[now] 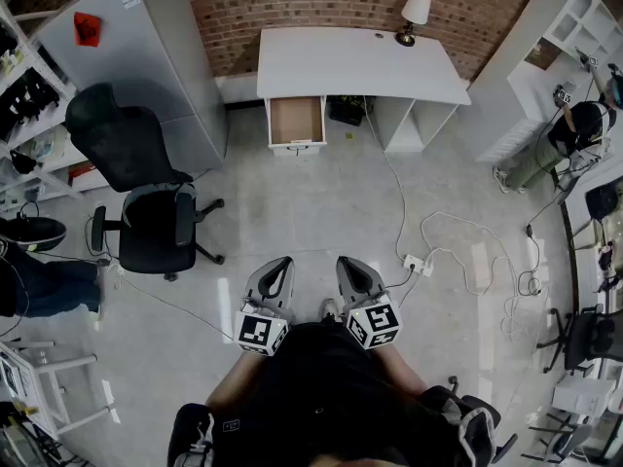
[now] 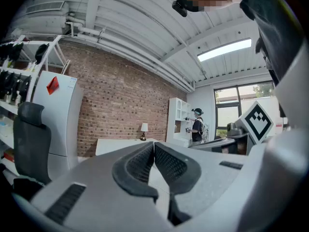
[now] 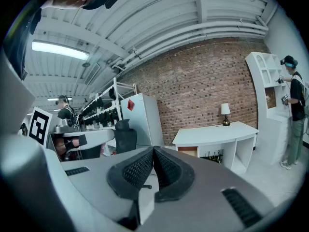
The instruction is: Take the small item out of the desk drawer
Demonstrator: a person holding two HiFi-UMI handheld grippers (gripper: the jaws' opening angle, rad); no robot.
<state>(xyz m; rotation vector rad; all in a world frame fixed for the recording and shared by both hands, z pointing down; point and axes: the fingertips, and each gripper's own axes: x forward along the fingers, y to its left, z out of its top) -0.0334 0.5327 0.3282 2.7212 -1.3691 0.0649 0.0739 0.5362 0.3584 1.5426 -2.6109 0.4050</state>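
The white desk (image 1: 356, 63) stands against the brick wall at the far side of the room. Its drawer (image 1: 296, 121) is pulled open, showing a brown inside; no small item can be made out in it from here. Both grippers are held close to my body, far from the desk. My left gripper (image 1: 275, 274) is shut with nothing between its pads. My right gripper (image 1: 352, 272) is also shut and empty. The left gripper view shows its jaw tips (image 2: 154, 143) meeting, with the desk (image 2: 118, 146) beyond. In the right gripper view, the tips (image 3: 153, 149) meet before the desk (image 3: 215, 134) and the drawer (image 3: 189, 151).
A black office chair (image 1: 146, 210) stands on the left, beside a grey cabinet (image 1: 146, 56). White cables and a power strip (image 1: 419, 261) lie on the floor to the right. A lamp (image 1: 415, 14) sits on the desk. A person (image 1: 574, 136) stands by white shelves at right.
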